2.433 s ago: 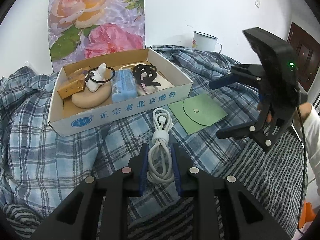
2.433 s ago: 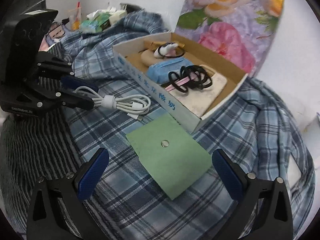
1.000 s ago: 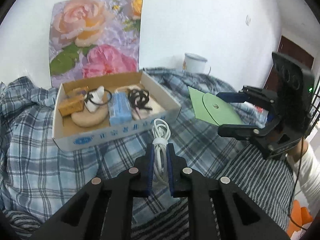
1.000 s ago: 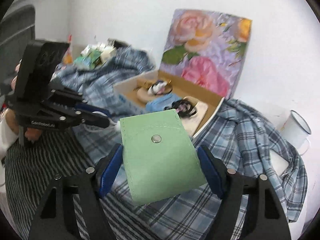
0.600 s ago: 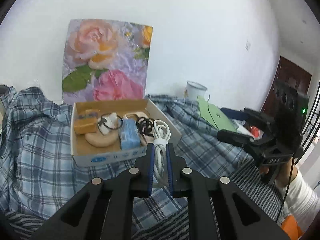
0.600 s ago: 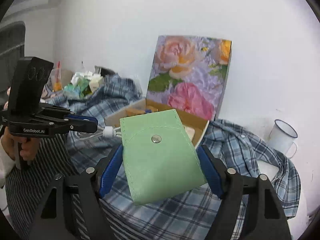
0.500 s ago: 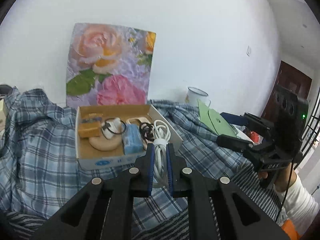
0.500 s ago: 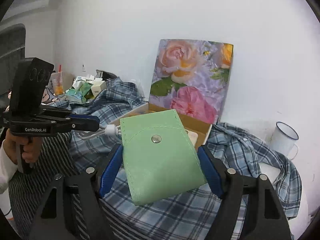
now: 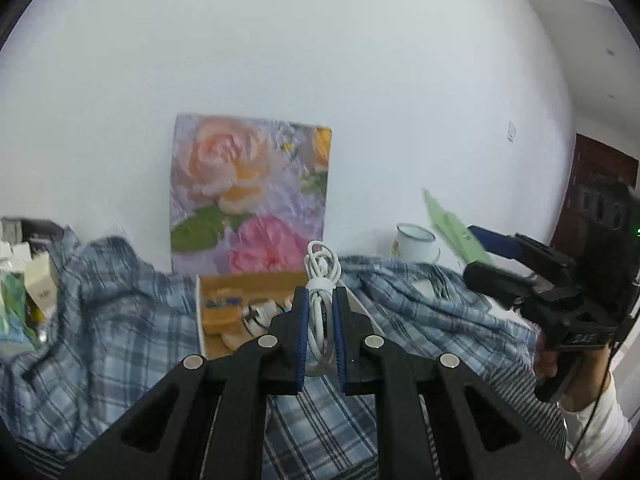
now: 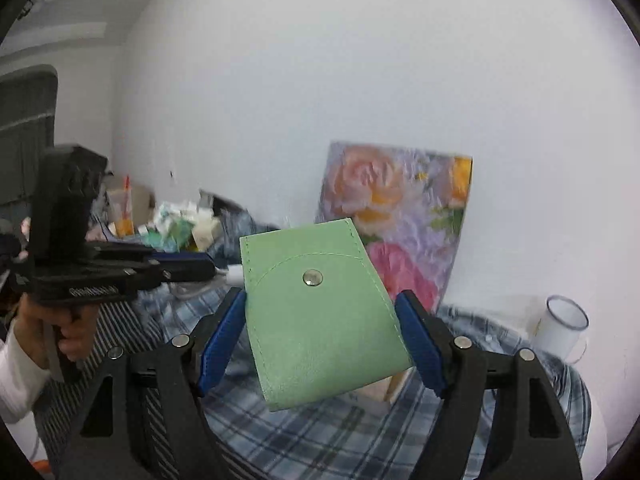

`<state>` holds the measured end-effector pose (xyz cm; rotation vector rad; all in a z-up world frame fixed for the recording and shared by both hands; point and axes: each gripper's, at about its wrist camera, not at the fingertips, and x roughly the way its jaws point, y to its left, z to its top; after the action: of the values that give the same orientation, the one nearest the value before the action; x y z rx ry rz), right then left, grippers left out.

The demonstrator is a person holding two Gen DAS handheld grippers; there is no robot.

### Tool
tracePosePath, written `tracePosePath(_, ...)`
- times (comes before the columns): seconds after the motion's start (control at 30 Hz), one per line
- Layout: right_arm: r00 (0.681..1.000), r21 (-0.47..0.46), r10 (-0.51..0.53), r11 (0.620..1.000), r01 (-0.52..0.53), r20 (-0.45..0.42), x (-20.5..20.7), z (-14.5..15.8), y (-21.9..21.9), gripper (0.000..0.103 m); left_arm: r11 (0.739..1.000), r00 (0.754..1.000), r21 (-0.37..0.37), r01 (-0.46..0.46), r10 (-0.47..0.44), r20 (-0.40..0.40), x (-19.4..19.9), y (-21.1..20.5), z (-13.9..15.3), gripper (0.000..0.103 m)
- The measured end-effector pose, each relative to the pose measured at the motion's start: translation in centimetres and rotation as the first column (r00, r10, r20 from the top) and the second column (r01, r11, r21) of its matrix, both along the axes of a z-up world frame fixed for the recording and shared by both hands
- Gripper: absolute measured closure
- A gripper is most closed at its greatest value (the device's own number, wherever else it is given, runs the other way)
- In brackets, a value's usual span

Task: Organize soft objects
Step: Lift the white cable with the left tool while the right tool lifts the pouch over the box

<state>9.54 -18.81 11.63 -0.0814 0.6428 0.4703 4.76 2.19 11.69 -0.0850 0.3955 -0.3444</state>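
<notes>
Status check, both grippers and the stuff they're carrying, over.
Left gripper shut on white cable. Right gripper shut on green pouch. Both above cardboard box; path clear.

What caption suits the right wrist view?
Right gripper holds a green snap pouch aloft before a rose picture.

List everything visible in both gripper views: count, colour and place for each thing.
coiled white charging cable: one, white, clamped in left jaws
flat green snap pouch: one, green, held between right jaws
open cardboard box: one, brown inside, on the cloth, holding small items
blue checked cloth: one, blue and white, covering the surface
rose painting: one, pink and orange, leaning on the wall
white enamel mug: one, white, beside the wall
left gripper: black, blue pads
right gripper: black, blue pads
</notes>
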Motion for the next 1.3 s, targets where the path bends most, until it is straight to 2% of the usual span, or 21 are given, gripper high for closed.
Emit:
tracePosePath(0.17, 0.992, 0.006, -0.035, 0.999, 0.034, 0.120, 0.0, 3.5, 0.7, 0.028, 0.999, 0.998, 0.022, -0.022, 0.021, 0.063, -0.4, -0.1, 2.8, 0.091)
tracePosePath(0.47, 0.976, 0.073, -0.065, 0.996, 0.050, 0.210, 1.5, 7.2, 1.4, 0.028, 0.999, 0.988, 0.016, -0.043, 0.040, 0.147, -0.2, -0.9, 7.0, 0.091)
tracePosePath(0.67, 0.967, 0.134, -0.095, 0.989, 0.064, 0.236, 2.8, 8.7, 1.4, 0.028, 0.998, 0.985, 0.023, -0.055, 0.050, 0.166, 1.2, -1.5, 8.3, 0.091)
tracePosePath(0.93, 0.966, 0.164, -0.124, 0.983, 0.088, 0.226, 4.1, 8.7, 2.0, 0.028, 0.996, 0.984, 0.045, -0.083, 0.074, 0.163, 4.0, -2.0, 8.5, 0.091)
tracePosePath(1.13, 0.973, 0.183, -0.149, 0.976, 0.116, 0.178, 6.1, 6.9, 1.7, 0.028, 0.994, 0.988, 0.064, -0.086, 0.077, 0.135, 6.6, -2.9, 8.2, 0.091)
tracePosePath(1.3, 0.981, 0.194, -0.163, 0.971, 0.140, 0.108, 7.4, 4.2, 0.9, 0.028, 0.992, 0.993, 0.083, -0.092, 0.085, 0.084, 9.2, -3.4, 6.8, 0.091)
